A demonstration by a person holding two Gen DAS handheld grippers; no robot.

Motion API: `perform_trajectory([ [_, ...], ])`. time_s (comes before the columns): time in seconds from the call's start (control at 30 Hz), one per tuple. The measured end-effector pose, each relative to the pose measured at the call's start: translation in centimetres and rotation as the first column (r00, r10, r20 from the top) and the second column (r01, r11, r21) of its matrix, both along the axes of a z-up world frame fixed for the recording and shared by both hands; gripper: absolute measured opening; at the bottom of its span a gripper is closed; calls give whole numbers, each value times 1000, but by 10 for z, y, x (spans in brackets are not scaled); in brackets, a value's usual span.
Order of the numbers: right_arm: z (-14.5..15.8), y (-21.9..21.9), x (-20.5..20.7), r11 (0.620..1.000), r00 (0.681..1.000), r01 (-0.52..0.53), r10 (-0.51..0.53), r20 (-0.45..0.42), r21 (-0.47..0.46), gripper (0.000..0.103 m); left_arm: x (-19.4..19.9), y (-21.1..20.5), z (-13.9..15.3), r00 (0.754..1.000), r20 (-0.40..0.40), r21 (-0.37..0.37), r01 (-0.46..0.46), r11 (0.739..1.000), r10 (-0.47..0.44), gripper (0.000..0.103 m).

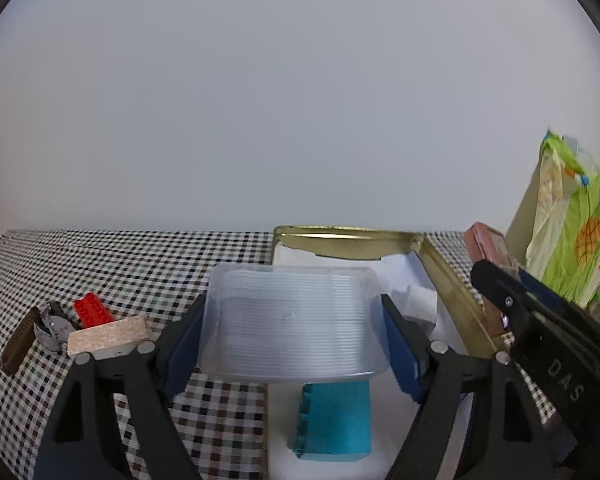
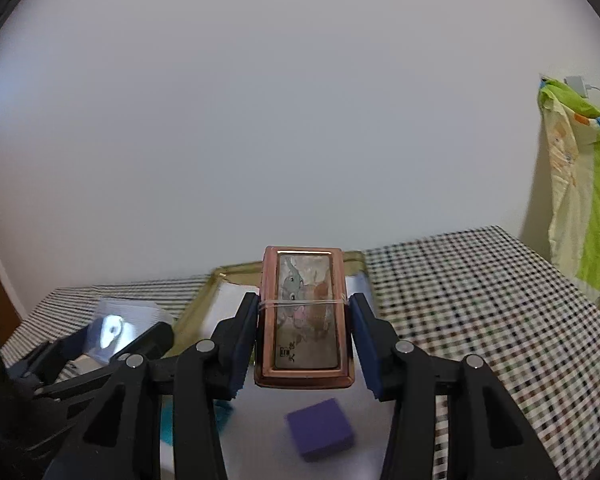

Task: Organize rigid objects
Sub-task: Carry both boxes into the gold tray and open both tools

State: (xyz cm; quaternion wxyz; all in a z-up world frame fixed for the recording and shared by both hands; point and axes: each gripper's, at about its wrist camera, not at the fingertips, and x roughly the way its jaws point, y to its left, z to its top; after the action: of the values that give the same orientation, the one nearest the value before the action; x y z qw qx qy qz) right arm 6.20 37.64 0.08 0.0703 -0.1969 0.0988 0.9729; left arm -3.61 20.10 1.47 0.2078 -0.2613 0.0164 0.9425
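Between the left gripper's (image 1: pixel 296 344) blue pads sits one clear plastic box (image 1: pixel 294 324), held by its two short sides in the middle of the frame. Just below it lies one teal block (image 1: pixel 336 420), with one gold tin tray (image 1: pixel 440 276) behind. Right gripper (image 2: pixel 304 336) clamps one pink case (image 2: pixel 304 316), long way pointing up the frame, above one purple block (image 2: pixel 320 434), probably inside that tray. At lower left lies one red brick (image 1: pixel 92 312).
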Motion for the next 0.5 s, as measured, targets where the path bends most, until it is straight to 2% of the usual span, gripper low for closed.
perform_trajectory([
  [0.13, -7, 10, -8, 999, 997, 44, -43, 59, -10, 49, 14, 21, -4, 1000, 2, -56, 9, 998, -9, 80],
  [0.23, -9, 18, -5, 997, 996, 39, -34, 83, -64, 49, 19, 32, -5, 1000, 13, -89, 15, 996, -13, 80],
  [0.33, -9, 12, -6, 998, 995, 41, -37, 98, -46, 49, 27, 39, -10, 999, 21, -125, 35, 992, -33, 80],
  [0.4, -7, 3, -3, 999, 994, 39, -35, 103, -31, 49, 17, 40, -19, 999, 34, -152, 37, 988, -32, 80],
  [0.5, -8, -3, -3, 999, 992, 36, -33, 121, -25, 49, 13, 46, -20, 999, 40, -155, 43, 987, -37, 80],
])
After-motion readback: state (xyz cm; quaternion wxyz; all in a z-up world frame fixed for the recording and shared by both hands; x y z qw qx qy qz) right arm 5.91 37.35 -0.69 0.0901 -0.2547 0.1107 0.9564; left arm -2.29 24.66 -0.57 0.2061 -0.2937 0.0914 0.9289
